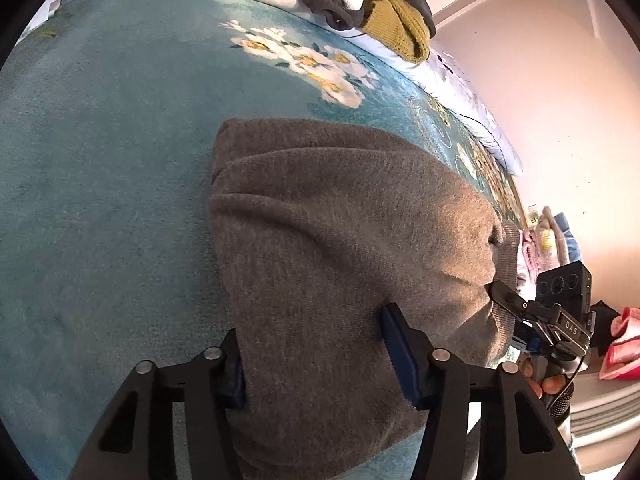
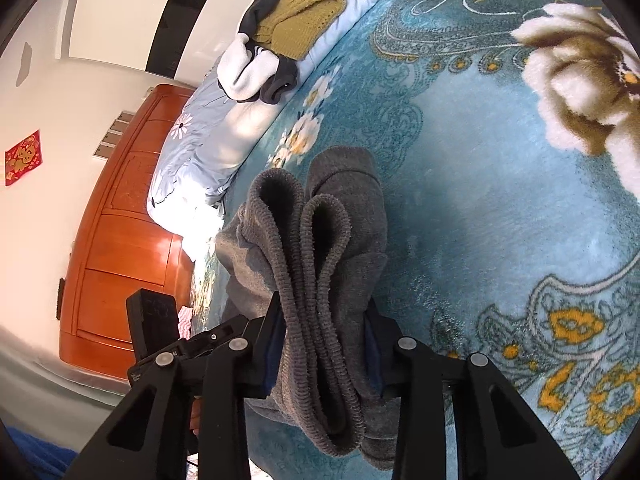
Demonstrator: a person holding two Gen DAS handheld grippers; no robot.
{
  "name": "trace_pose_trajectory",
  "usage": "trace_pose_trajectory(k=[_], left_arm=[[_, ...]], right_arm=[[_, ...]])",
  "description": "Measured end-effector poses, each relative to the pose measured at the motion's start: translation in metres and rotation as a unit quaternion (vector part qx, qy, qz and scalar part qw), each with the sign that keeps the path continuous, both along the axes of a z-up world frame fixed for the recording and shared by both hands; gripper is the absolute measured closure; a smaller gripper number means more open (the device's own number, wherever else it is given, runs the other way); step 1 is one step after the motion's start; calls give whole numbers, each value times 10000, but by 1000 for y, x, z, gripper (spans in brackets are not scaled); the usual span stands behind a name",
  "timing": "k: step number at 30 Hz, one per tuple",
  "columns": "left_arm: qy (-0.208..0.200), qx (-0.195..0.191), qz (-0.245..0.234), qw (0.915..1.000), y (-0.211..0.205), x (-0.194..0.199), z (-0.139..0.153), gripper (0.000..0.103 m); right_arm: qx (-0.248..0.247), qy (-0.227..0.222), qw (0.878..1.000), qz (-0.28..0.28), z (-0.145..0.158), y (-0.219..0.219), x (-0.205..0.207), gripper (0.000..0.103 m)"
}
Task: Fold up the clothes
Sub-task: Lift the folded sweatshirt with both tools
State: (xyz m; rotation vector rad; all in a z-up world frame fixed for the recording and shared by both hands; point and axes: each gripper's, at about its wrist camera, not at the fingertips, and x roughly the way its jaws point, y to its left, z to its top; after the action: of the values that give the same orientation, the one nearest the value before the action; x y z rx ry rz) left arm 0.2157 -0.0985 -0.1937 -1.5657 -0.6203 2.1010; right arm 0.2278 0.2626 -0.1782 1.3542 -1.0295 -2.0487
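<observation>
Big blue flower blanket (image 1: 100, 200) fills most of both views. It lies under & ahead of both sets of fingers.

Far ahead of the fingers, at the blanket's far edge, sits a pile of other clothes (image 2: 288, 28): mustard knit, dark & white bits. Well apart from the work.

Next is the gray garment (image 1: 340, 240), soft knit, already folded into a thick bundle. It lies on the blanket & runs straight out ahead of the left fingers. Its long way looks to go side to side, from the left gripper over to the right gripper, but the fisheye bends things, so not sure.

Left gripper (image 1: 316, 360) is clamped on the near edge of the bundle; cloth fills the gap btwn the blue pads. Right gripper (image 2: 324, 344) is clenched on the ribbed hem end (image 2: 316, 280). Layers are bunched btwn its pads & stick up past the tips.

Both grippers are on the cloth, one at each end, so neither is nearer. I think the next move is to bring one end over the other, or set the bundle down flat. Main thing: the 2 grippers are close, so they could bump.
</observation>
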Motion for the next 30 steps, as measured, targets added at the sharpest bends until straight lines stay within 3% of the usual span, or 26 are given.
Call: trace_pose_trajectory(k=[6, 12, 16, 21, 30], left_arm=[[56, 196, 14, 9998, 10, 11, 11, 74], [95, 404, -332, 9986, 54, 14, 25, 77], [389, 507, -782, 9949, 102, 10, 52, 77], [967, 826, -1415, 9817, 167, 3, 99, 78], [1514, 1462, -2291, 9504, 301, -23, 171, 78]], right_arm=[[42, 193, 9998, -35, 20, 16, 18, 70], [274, 444, 9985, -191, 51, 57, 36, 71], [512, 747, 9953, -354, 87, 99, 48, 71], [771, 1040, 9894, -664, 136, 161, 63, 71], [1471, 1551, 9707, -1100, 241, 278, 84, 71]])
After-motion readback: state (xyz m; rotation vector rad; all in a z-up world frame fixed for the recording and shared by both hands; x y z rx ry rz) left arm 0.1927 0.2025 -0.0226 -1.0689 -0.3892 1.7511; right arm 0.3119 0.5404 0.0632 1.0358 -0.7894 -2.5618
